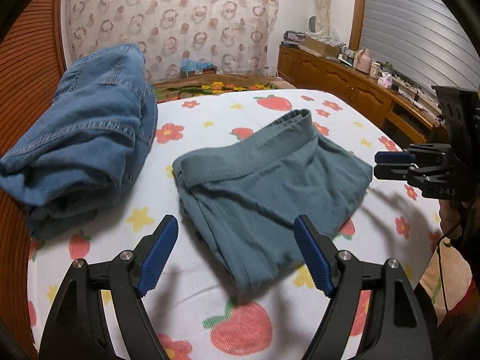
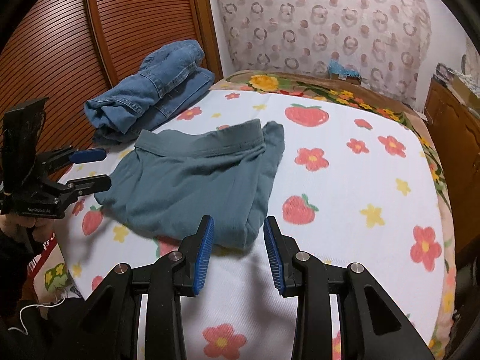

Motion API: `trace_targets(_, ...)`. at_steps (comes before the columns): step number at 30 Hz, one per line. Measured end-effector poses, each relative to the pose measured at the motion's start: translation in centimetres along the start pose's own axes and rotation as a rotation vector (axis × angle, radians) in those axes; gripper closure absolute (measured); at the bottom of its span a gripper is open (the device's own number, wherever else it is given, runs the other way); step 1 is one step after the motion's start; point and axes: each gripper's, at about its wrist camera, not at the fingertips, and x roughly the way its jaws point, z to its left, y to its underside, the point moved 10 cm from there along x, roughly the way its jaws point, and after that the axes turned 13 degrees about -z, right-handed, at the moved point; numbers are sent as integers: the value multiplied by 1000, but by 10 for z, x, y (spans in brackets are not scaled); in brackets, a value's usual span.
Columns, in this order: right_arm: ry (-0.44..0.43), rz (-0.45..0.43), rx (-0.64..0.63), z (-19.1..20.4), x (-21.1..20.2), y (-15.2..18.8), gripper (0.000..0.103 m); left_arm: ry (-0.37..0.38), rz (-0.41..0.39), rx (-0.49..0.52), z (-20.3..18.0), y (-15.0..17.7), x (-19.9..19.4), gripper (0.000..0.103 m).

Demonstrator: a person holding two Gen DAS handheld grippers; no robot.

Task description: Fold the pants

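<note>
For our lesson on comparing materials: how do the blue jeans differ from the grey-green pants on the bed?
The jeans are blue denim with visible stitched seams; the pants are plain grey-green soft cloth with a waistband.
The jeans make a thick, lumpy bundle; the pants lie flatter in a neat fold.
The jeans sit at the bed's edge by the slatted wooden door; the pants lie near its middle.
Both are folded and rest free of the fingers.

You can read little here: the right gripper body carries pale letters, "DAS" as far as they show. The left gripper has a white label (too small to read).
</note>
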Motion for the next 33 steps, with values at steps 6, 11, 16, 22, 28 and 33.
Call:
trace_targets(6,-12,22,23,2,11,5,67,-21,28,3,3,17,0,23)
trace_targets(11,-35,54,25,6,22,10,68,-36,60,1,7,32,7,23)
trace_targets(16,-35,92,8,6,30,14,68,-40,84,-15,12,40,12,23)
trace_targets(22,-59,66,-2,6,21,8,93,-43,91,-10,12,42,13,23)
trace_targets(28,-30,3,-13,5,-7,-2,94,-43,84,-10,13,42,13,23)
trace_targets(33,5,66,-46,8,5,20,94,-33,72,-25,12,41,11,32)
